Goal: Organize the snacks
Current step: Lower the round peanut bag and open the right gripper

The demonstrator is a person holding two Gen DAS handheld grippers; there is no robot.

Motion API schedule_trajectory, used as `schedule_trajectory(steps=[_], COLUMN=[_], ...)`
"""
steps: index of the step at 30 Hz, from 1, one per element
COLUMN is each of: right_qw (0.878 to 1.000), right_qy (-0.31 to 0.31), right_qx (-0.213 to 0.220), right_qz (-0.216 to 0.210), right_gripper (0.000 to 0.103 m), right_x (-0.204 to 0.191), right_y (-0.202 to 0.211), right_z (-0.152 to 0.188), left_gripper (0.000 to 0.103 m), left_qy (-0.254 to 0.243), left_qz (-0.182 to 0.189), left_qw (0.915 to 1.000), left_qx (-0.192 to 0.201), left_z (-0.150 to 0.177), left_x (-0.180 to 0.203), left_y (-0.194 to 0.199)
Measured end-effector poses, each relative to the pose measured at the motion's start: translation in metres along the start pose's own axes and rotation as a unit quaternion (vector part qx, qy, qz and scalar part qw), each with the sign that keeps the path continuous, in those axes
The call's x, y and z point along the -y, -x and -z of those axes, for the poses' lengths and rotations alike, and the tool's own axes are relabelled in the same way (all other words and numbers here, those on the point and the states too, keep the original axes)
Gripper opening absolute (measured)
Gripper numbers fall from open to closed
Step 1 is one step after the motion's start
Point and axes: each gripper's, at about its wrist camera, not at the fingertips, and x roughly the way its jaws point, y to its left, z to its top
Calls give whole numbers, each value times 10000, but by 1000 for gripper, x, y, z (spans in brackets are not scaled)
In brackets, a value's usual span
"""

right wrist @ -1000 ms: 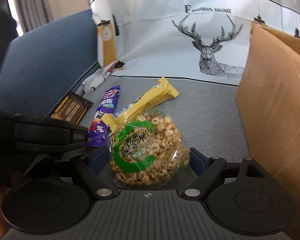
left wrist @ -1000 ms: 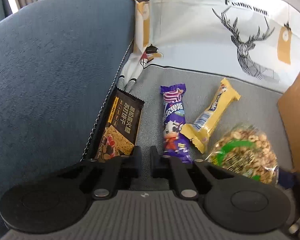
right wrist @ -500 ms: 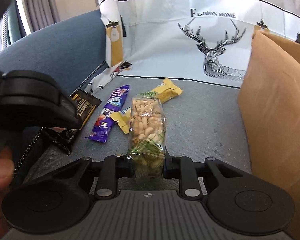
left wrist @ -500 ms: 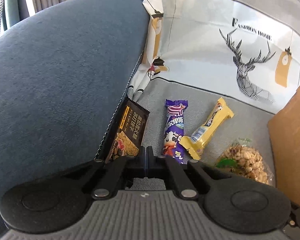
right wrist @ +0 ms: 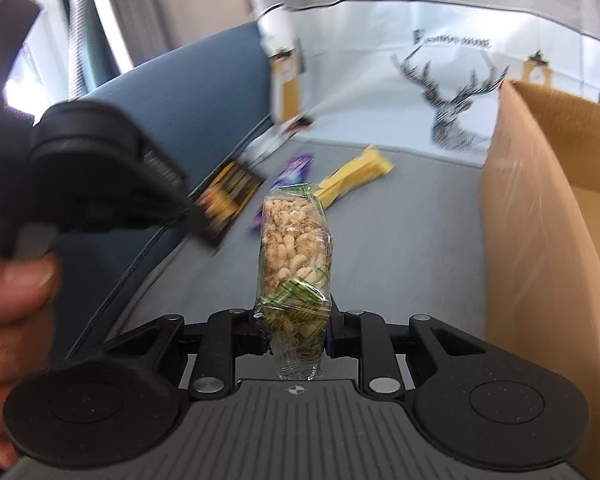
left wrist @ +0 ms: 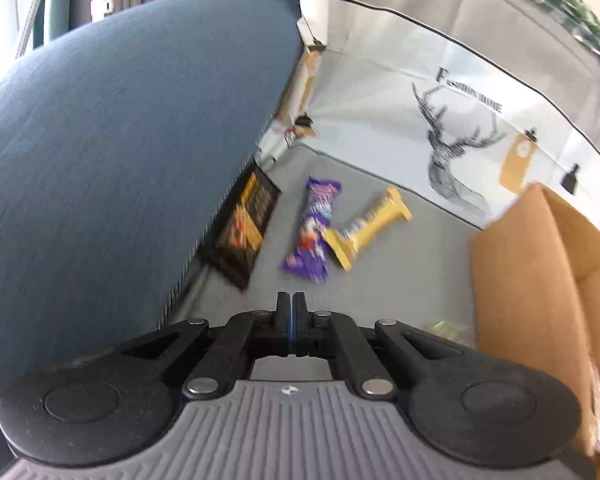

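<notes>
Nearest the right wrist camera, the right gripper is clamped on a clear bag of puffed cereal, its jaws narrowed onto the lower end so the packet stands up between them, clear of the sofa seat; pinching the crinkled end rather than the fat middle probably gives a firmer hold on a soft, shifting bag. The left gripper has its jaws pressed fully together with nothing between them; it hangs over the seat, seemingly idle while the other does the carrying. In the right wrist view it shows as a dark blur at the left, with the person's hand wrapped round its handle. Just to the right stands an open cardboard box, its near wall close beside the lifted bag, the likely place for the snacks, so the grip looks made for a short carry sideways. Further along the seat lie the three snacks yet to be gathered: a dark cracker packet propped against the blue armrest, a purple wrapper and a yellow bar touching at their near ends. Behind them hangs a pale cloth printed with a deer.
</notes>
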Motion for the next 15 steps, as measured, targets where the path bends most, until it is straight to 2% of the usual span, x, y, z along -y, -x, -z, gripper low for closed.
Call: schedule_trajectory(steps=[3, 5, 7, 9, 12, 14, 15], right_qw=[9976, 9912, 9842, 9826, 9908, 9937, 9945], right_qy=[-178, -555, -897, -934, -382, -56, 66], right_qx=[-452, -788, -1046, -1206, -1112, -1002, -964], right_qz=[-497, -904, -1108, -1061, -666, -490, -409], right_gripper=[25, 25, 26, 28, 40, 50, 61], right_x=[3, 9, 16, 20, 14, 9, 6], right_y=[14, 18, 19, 17, 23, 26, 27], right_z=[18, 30, 39, 43, 44, 43, 43], left_gripper=[0, 0, 0, 0, 0, 0, 0], left_qy=[86, 173, 203, 109, -25, -28, -25], left_qz=[214, 396, 490, 438, 283, 214, 187], left_qw=[9994, 9971, 9942, 9931, 9922, 9904, 9898], left_qx=[-262, -618, -941, -1081, -1210, -1364, -1414], left_z=[15, 25, 34, 38, 42, 43, 44], left_x=[-4, -9, -11, -11, -9, -9, -9], left_y=[12, 10, 6, 5, -2, -10, -13])
